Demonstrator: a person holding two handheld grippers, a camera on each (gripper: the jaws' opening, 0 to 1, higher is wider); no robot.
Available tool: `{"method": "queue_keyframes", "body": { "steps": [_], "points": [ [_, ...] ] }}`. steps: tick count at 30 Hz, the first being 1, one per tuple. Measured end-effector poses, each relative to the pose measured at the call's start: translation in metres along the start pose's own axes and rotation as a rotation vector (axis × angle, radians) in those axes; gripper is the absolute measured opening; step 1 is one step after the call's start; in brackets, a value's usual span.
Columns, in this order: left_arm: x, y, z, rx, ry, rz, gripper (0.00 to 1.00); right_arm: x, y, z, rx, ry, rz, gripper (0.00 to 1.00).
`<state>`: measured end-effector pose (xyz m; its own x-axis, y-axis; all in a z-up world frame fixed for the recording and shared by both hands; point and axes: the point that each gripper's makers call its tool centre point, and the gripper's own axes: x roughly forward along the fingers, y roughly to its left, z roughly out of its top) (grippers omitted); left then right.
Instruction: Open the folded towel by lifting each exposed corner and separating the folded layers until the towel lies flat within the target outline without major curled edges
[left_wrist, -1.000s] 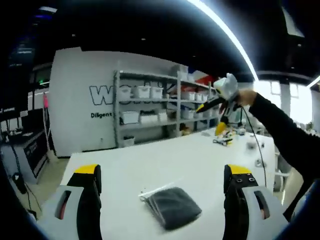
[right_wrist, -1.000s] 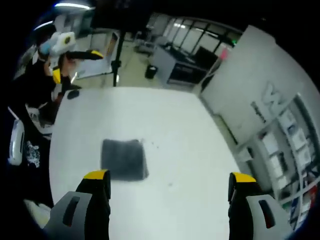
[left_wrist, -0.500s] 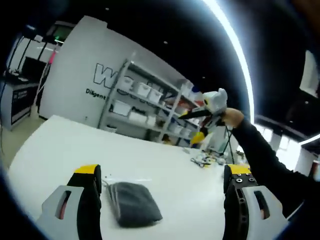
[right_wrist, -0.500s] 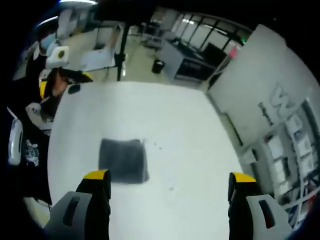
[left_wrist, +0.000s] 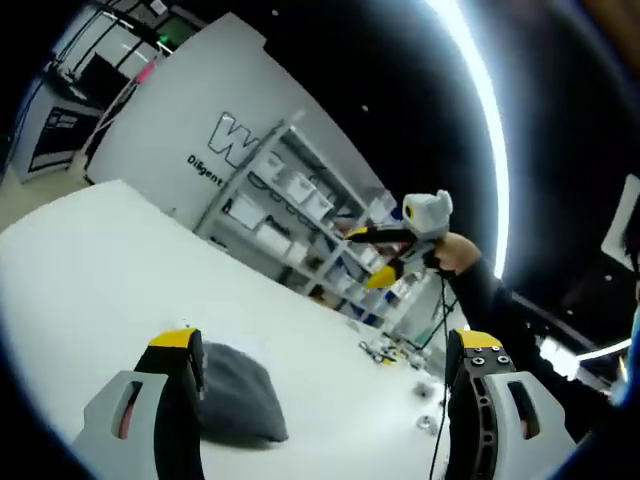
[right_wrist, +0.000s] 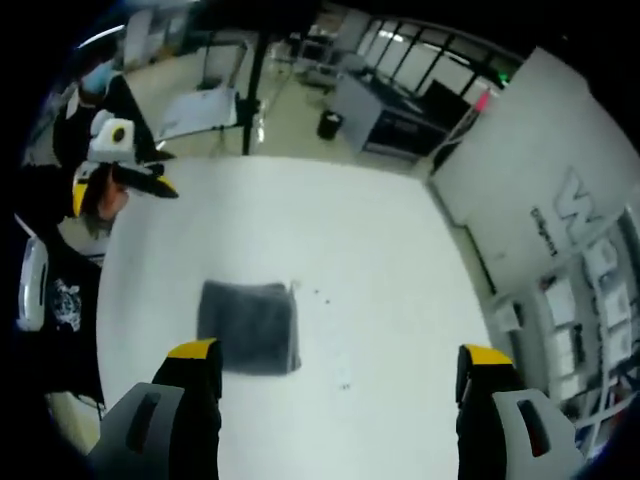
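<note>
A folded dark grey towel (left_wrist: 238, 396) lies on the white table (left_wrist: 90, 260), just beyond my left jaw in the left gripper view. My left gripper (left_wrist: 325, 400) hovers above it, open, with nothing between the jaws. In the right gripper view the same towel (right_wrist: 248, 326) sits as a flat square ahead of the left jaw. My right gripper (right_wrist: 335, 400) is high over the table (right_wrist: 330, 230), open and empty. A hand holds the right gripper (left_wrist: 375, 255) up in the air at the far side. The left gripper (right_wrist: 158, 176) shows at the table's left edge.
Metal shelves with white bins (left_wrist: 290, 205) stand past the table against a lettered white wall (left_wrist: 215, 110). Small tools and a cable (left_wrist: 390, 352) lie near the table's far end. Beyond the table are the floor, a dark pole (right_wrist: 252, 90) and desks (right_wrist: 385, 115).
The left view has tilted and swung, so the towel now sits close by its left jaw. The right view has barely shifted. Both grippers remain open.
</note>
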<state>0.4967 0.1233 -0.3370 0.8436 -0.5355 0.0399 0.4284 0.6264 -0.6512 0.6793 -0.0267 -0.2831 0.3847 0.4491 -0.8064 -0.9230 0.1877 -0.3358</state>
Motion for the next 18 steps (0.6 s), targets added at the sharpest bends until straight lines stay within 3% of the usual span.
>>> {"method": "queue_keyframes", "body": {
  "steps": [11,18],
  "points": [
    [0.008,0.006,-0.044,-0.140,-0.014,0.003,1.00,0.021,0.012,0.013,-0.044,0.024,0.035,0.99],
    [0.010,0.010,-0.070,-0.141,-0.003,0.037,1.00,0.039,0.016,0.011,-0.071,0.047,0.048,0.98]
  ]
}}
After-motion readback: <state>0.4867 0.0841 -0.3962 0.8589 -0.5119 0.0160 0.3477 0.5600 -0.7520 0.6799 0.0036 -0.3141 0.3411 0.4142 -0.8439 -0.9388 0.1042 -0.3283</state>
